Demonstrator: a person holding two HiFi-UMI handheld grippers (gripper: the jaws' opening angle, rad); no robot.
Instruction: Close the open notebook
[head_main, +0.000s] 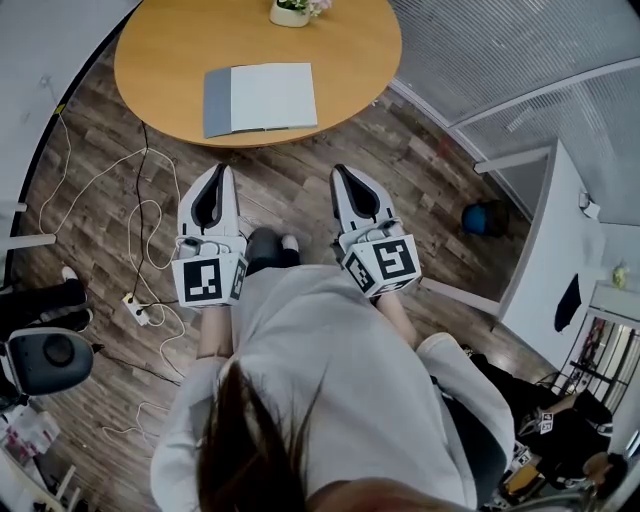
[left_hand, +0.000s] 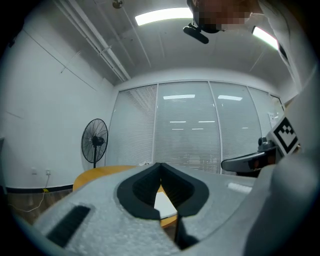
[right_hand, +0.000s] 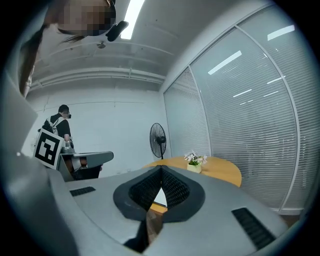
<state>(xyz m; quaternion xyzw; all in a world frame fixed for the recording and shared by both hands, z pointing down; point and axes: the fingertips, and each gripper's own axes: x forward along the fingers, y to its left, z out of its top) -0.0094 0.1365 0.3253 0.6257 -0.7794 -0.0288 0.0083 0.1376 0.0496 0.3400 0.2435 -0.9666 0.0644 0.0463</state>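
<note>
Left gripper (head_main: 221, 172): pale pebbled shell, black ribbed pads pressed together, nothing between them. Right gripper (head_main: 339, 172): same build, tips meeting, empty. Both are held over the wood-plank floor (head_main: 300, 190), short of the round orange table (head_main: 170, 50). The notebook (head_main: 262, 98) lies flat near the table's near edge: rectangular, with a narrow grey-blue strip on its left and a wide pale sheet on its right.
</note>
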